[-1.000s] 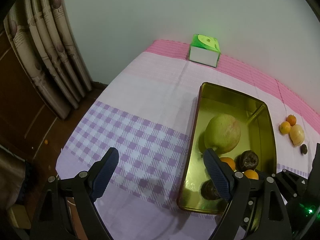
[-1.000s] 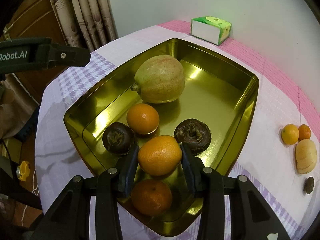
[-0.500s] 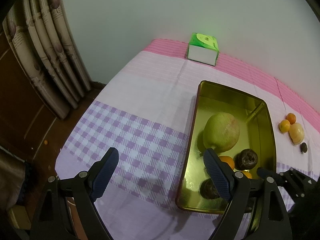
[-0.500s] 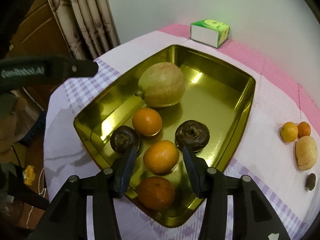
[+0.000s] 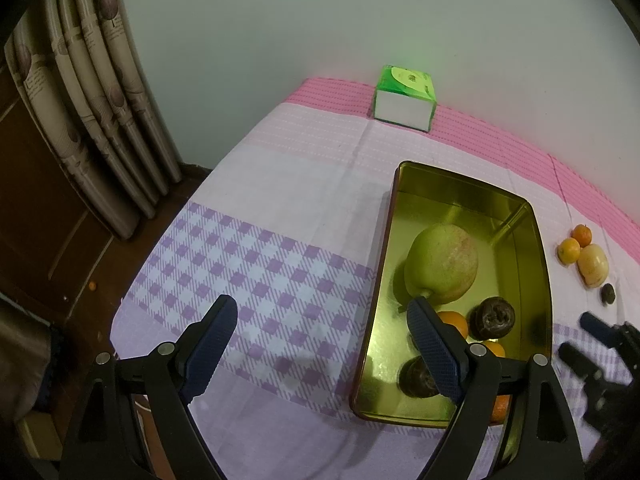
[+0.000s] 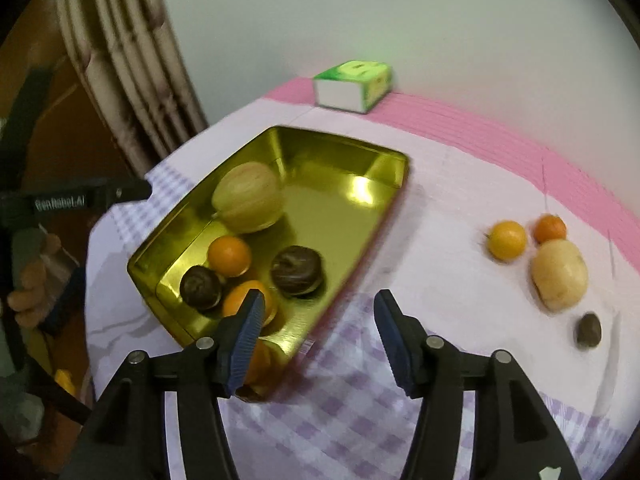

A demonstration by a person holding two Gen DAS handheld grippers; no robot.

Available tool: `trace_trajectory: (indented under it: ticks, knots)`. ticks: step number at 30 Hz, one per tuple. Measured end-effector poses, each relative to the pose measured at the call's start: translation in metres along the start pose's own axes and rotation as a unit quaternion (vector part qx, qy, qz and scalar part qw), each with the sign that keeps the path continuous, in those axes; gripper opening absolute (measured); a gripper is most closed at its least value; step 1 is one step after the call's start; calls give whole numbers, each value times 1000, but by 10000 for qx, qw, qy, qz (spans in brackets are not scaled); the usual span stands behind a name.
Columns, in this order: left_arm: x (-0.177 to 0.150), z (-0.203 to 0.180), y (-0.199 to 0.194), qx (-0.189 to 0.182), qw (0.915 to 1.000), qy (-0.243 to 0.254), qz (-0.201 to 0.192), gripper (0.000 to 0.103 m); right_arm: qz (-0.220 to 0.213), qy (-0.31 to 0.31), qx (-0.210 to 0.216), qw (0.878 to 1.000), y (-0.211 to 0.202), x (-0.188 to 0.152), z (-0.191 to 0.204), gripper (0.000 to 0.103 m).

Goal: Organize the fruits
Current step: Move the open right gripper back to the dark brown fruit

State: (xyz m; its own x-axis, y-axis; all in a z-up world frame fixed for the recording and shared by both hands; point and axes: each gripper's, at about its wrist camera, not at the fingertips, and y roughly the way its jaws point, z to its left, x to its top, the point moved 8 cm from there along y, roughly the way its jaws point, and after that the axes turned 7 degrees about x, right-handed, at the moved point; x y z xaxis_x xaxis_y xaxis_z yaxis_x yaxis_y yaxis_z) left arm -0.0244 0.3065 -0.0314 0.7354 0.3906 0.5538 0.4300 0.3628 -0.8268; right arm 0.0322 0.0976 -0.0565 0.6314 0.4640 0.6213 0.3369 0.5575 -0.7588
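Note:
A gold metal tray [image 6: 384, 160] [image 5: 536, 248] holds a big green-yellow fruit [image 6: 248, 202] [image 5: 442, 266], oranges [image 6: 229, 255] and two dark brown fruits [image 6: 297, 270]. On the cloth to its right lie two small oranges [image 6: 508, 240], a pale yellow fruit [image 6: 559, 274] [image 5: 593, 264] and a small dark fruit [image 6: 589, 330]. My right gripper [image 6: 318, 332] is open and empty, above the tray's near right rim. My left gripper [image 5: 320, 344] is open and empty over the checked cloth, left of the tray.
A green and white tissue box [image 5: 404, 100] [image 6: 354, 86] stands at the table's far edge by the wall. Curtains [image 5: 92, 120] hang at the left, past the table's left edge. The table carries a pink and purple checked cloth [image 5: 260, 272].
My right gripper let go of the orange in the tray, opened, lifted and swung right toward the loose fruits. The left gripper hardly moved.

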Motion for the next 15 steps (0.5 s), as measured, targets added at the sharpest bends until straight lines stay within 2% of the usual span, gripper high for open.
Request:
trace_trajectory:
  ticks: [6, 10, 15]
  knots:
    - [0, -1, 0, 4, 10000, 6, 2, 87, -84, 511, -606, 9968, -23, -17, -67, 55]
    - [-2, -1, 0, 21, 10000, 26, -4, 87, -166, 918, -1127, 9892, -45, -35, -122, 55]
    - [-1, -3, 1, 16, 10000, 83, -18, 87, -234, 1414, -1557, 9774, -62, -57, -176, 55]
